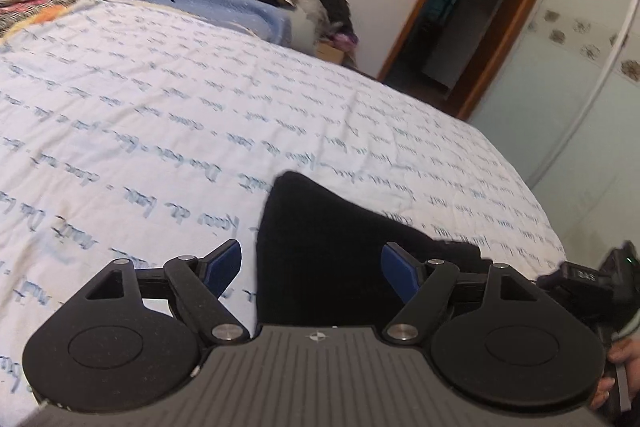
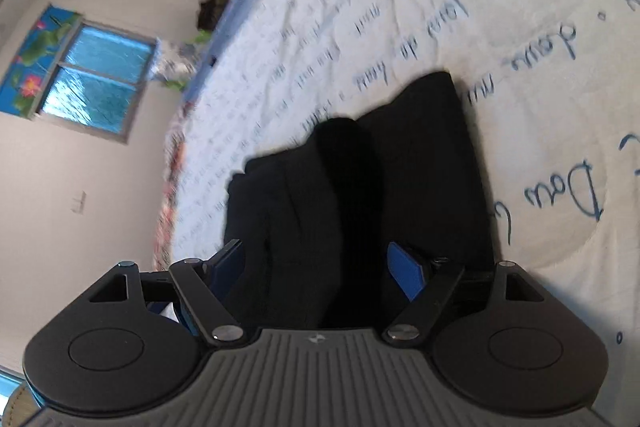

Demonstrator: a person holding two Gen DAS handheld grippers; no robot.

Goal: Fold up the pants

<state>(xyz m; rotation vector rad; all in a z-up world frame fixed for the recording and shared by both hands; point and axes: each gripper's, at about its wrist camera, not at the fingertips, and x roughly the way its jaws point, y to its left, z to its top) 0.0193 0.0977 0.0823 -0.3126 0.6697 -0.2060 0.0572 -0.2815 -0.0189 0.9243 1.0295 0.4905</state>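
The pants (image 1: 320, 259) are a dark, nearly black bundle lying on the bed (image 1: 160, 99), whose white cover carries lines of blue script. They look soft and limp, with no stiffness of their own, so I judge they will sag and slide wherever they are not held; the cloth seems thick enough to pinch firmly at an edge or corner without slipping. A doubled edge or the outer corner of a layer would be the best place to grip.

In the left wrist view the pants fill the lower centre of the frame, directly ahead of the left tool (image 1: 312, 267), whose blue pads stand spread wide with nothing between them. At the lower right edge of that frame the right tool shows partly, held in a hand (image 1: 618, 371).

In the right wrist view the pants (image 2: 360, 195) run from the frame's centre down to the right tool (image 2: 320, 271). Its jaws are also spread, straddling the near edge of the cloth without pinching it.
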